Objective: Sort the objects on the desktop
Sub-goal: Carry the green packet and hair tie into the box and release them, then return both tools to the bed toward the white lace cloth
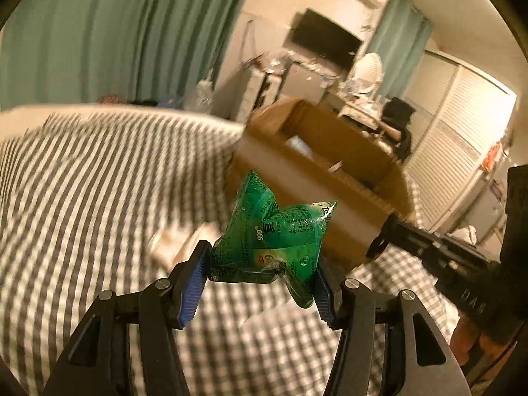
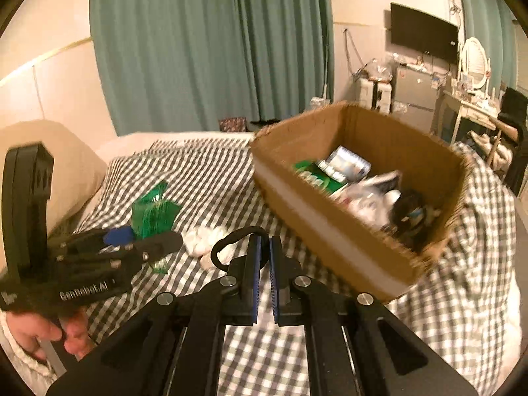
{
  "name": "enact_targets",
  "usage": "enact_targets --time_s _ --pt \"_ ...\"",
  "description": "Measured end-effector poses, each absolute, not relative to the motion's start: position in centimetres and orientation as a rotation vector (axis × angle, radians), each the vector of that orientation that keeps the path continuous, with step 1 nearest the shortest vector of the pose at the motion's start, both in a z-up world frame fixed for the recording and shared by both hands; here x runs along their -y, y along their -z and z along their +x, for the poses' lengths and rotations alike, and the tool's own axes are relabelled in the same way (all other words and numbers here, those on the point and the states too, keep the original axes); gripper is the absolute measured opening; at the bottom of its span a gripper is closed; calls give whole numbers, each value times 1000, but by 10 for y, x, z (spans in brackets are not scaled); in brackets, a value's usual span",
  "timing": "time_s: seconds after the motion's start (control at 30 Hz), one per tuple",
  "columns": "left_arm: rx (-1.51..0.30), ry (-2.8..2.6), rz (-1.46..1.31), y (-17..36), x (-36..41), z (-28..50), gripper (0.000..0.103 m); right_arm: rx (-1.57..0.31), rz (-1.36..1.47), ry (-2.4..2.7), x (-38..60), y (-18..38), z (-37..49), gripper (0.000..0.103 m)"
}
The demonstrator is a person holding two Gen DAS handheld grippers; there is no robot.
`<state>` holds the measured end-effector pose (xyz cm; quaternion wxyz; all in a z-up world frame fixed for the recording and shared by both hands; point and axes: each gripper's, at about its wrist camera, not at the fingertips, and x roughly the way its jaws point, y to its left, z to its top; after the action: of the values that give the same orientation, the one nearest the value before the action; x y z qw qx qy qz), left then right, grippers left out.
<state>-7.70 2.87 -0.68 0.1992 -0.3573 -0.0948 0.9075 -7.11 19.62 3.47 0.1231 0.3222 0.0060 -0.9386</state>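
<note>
While the left hand-held gripper (image 1: 262, 272) squeezes one crinkly green plastic packet (image 1: 275, 231) between its blue pads, the packet hangs in the air near the open brown cardboard box (image 2: 333, 231) on the checked bed cover (image 2: 211, 171). To do this well, carry it over the box rim, then let go so it drops inside. The right hand-held gripper (image 2: 265, 277) is closed tight, maybe on a thin black cord (image 2: 231, 242); the blur makes that hard to tell. I count two grippers, one box, one packet.
</note>
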Motion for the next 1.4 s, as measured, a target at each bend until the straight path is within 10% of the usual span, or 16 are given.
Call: enact_targets --time_s 0.37,0.8,1.0,1.4 --pt "154 -2454 -843 -72 -127 -159 58 148 838 2881 -280 -80 -116 5" --pt "59 -2409 -1008 -6 -190 -234 59 294 1009 2911 -338 -32 -190 5" --pt "-16 -2480 -986 -9 -187 -218 91 341 992 2960 -339 -35 -179 50" --pt "-69 -2633 -992 -64 -101 -136 103 225 971 2890 -282 -70 -109 51"
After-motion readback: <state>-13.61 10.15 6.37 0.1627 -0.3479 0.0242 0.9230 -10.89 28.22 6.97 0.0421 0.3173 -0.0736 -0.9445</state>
